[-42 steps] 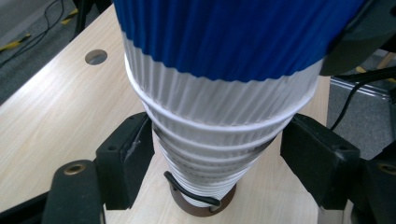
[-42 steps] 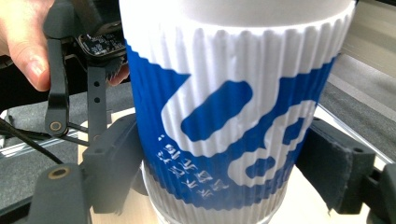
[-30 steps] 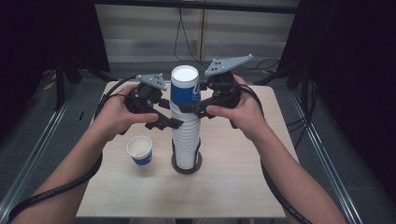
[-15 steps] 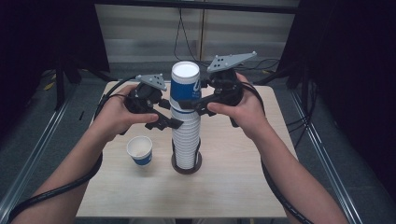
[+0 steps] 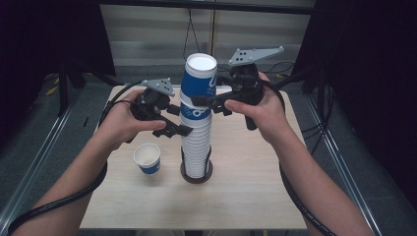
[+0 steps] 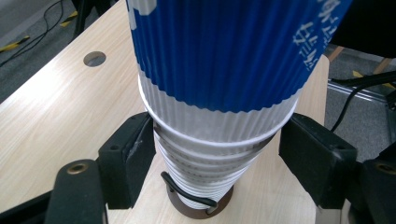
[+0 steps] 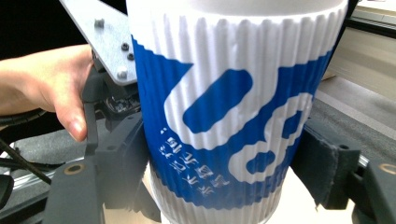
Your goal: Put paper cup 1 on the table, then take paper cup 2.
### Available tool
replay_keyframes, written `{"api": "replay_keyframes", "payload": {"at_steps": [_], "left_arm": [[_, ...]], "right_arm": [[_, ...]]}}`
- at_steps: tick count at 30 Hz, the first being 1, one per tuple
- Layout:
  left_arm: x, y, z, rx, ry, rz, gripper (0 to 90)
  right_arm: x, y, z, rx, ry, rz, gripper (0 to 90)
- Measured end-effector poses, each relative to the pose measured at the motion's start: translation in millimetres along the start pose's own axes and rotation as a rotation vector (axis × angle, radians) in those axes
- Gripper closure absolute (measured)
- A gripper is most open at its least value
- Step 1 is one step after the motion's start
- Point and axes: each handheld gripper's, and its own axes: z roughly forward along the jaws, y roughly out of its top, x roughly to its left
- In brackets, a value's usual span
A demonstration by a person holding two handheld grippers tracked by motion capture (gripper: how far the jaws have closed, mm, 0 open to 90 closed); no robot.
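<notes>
A tall stack of upturned blue-and-white paper cups [image 5: 195, 147] stands in a dark round holder [image 5: 196, 174] at the table's middle. My left gripper [image 5: 189, 124] is shut on the stack below its upper blue cups; in the left gripper view both pads press on the white ribbed rims [image 6: 215, 140]. My right gripper [image 5: 201, 99] comes in from the right, higher up. Its jaws have just been closing, and they now grip the top cup [image 5: 199, 78], which sits slightly raised and tilted. In the right gripper view that cup [image 7: 233, 116] stands between the pads.
One upright paper cup [image 5: 147, 158] stands on the wooden table [image 5: 246, 196], left of the stack. A round hole [image 6: 95, 58] is in the tabletop. Cables trail from both grippers over the table's sides. Dark curtains hang around the table.
The right gripper's jaws have closed onto the top cup, and that cup has risen a little above the stack. The left gripper and the lone cup have not moved.
</notes>
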Motion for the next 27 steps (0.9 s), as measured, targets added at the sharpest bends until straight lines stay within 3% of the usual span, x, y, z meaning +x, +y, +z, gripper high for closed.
{"api": "replay_keyframes", "payload": {"at_steps": [13, 20, 27], "left_arm": [[-0.4, -1.1, -1.2, 0.002, -0.004, 0.008, 28.0], [0.0, -5.4, -1.3, 0.011, 0.009, 0.006, 28.1], [-1.7, -12.0, -2.5, 0.037, 0.012, 0.002, 25.7]], "right_arm": [[-0.2, 11.5, -10.1, -0.041, -0.001, 0.003, 24.8], [-2.1, 15.9, -20.5, -0.093, 0.005, 0.029, 24.7], [-11.1, 12.6, -37.6, -0.116, -0.032, 0.041, 24.6]]}}
